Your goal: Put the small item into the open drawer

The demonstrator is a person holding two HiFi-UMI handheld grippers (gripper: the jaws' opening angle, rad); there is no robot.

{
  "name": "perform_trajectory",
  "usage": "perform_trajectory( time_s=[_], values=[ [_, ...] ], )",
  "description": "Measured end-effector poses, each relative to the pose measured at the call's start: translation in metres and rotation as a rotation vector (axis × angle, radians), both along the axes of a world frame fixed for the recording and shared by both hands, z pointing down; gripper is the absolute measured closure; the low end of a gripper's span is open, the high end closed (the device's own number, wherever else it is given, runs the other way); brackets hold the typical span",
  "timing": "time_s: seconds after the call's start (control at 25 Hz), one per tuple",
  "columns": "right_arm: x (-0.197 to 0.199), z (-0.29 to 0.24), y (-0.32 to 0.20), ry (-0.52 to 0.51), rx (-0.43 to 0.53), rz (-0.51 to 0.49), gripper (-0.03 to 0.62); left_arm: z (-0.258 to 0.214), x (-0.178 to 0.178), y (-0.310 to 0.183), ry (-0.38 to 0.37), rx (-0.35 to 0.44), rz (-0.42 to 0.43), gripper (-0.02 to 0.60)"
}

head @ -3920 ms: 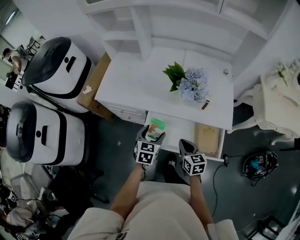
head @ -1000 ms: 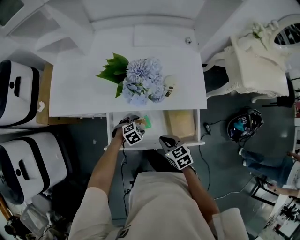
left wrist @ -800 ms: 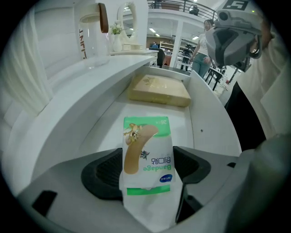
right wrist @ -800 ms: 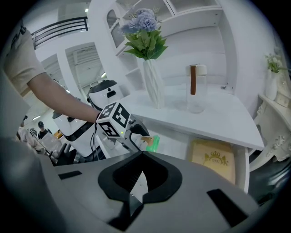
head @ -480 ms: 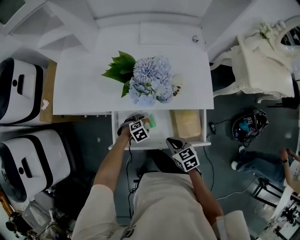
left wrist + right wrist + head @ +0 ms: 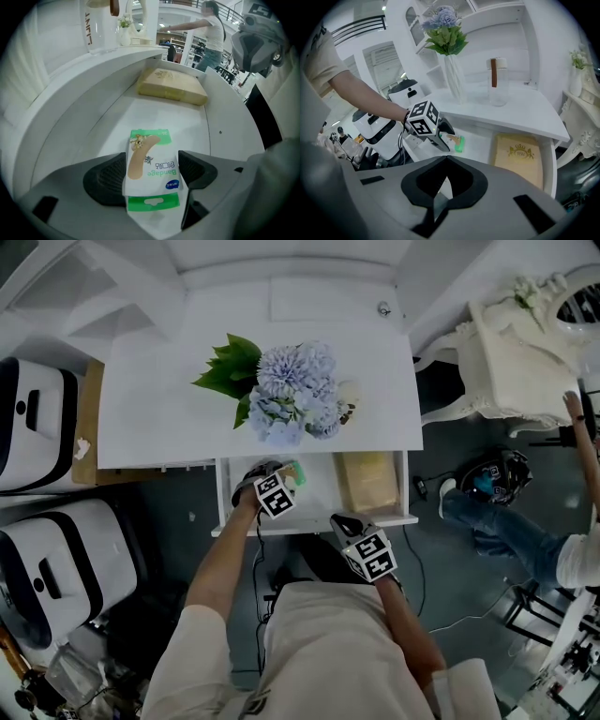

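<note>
About to let go
Head view: left gripper [image 6: 279, 476], centre, reaches into the white open drawer [image 6: 314, 522]; right gripper [image 6: 341, 519] is below it. Left gripper view: jaws pinch the green-and-white bandage packet [image 6: 151, 171] edgewise; it could slip askew. Right gripper view: jaws closed, empty.

A glossy printed bandage packet [image 6: 151, 161], paper-backed by its look, sits between the matt black, ribbed pads [image 6: 110, 180] of the left gripper [image 6: 151, 174], whose grey body has a dull plastic finish. The drawer [image 6: 93, 117] beneath is smooth and white-painted, with a soft sheen. A tan box [image 6: 171, 86] inside looks matt and card-like. The jar [image 6: 497, 84] on the smooth white table [image 6: 525, 112] is clear glass.
</note>
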State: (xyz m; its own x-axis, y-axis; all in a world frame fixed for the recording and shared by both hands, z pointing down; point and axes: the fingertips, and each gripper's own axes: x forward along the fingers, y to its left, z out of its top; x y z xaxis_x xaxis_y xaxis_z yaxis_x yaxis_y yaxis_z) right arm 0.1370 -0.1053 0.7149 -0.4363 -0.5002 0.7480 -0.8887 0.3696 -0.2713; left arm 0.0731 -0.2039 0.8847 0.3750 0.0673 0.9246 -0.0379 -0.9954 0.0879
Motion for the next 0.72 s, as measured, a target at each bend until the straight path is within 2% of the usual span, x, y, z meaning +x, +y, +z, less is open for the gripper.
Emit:
perform_trajectory(
  time_s=[0.4,0.48,0.6,0.72],
  values=[
    [-0.013,-0.006,-0.001,0.001,0.018,-0.019,0.571,-0.02,-0.005,-0.008,0.062,0.043,-0.094,0.219],
    [-0.015,-0.004,-0.001,-0.005,0.02,-0.018,0.571,-0.037,-0.008,-0.015,0.099,0.069,-0.152,0.22],
    [-0.014,0.0,0.003,-0.013,0.008,-0.01,0.571,-0.062,-0.013,-0.017,0.159,0.055,-0.278,0.22],
    [-0.014,0.001,0.002,-0.012,0.002,-0.004,0.571,-0.082,-0.023,-0.017,0.196,0.051,-0.36,0.221]
  ],
)
